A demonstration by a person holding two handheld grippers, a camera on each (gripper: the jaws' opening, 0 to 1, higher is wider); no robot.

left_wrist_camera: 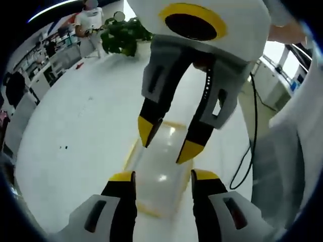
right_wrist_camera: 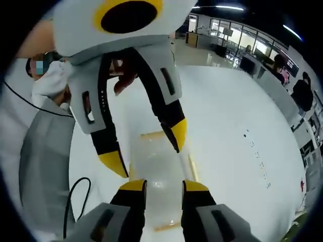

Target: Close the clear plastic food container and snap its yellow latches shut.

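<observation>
A clear plastic food container [left_wrist_camera: 160, 156] with yellow latches [left_wrist_camera: 132, 150] lies on the white table [left_wrist_camera: 75, 126]. Its lid looks laid on top. My left gripper [left_wrist_camera: 162, 176] stands open just above the container's near end. From the opposite side my right gripper [left_wrist_camera: 166, 140] reaches down, open, with its yellow fingertips [left_wrist_camera: 189, 150] over the far half. In the right gripper view the same container [right_wrist_camera: 159, 166] lies under my right gripper [right_wrist_camera: 164, 186], with the left gripper [right_wrist_camera: 146, 148] facing it. A yellow latch [right_wrist_camera: 151, 135] shows at the far end. Nothing is clamped in either gripper.
A black cable [left_wrist_camera: 247, 151] hangs off the table edge beside a person's grey clothing [right_wrist_camera: 45, 166]. A potted plant [left_wrist_camera: 123, 35] stands at the table's far end. A person [left_wrist_camera: 90, 20] and desks are in the background.
</observation>
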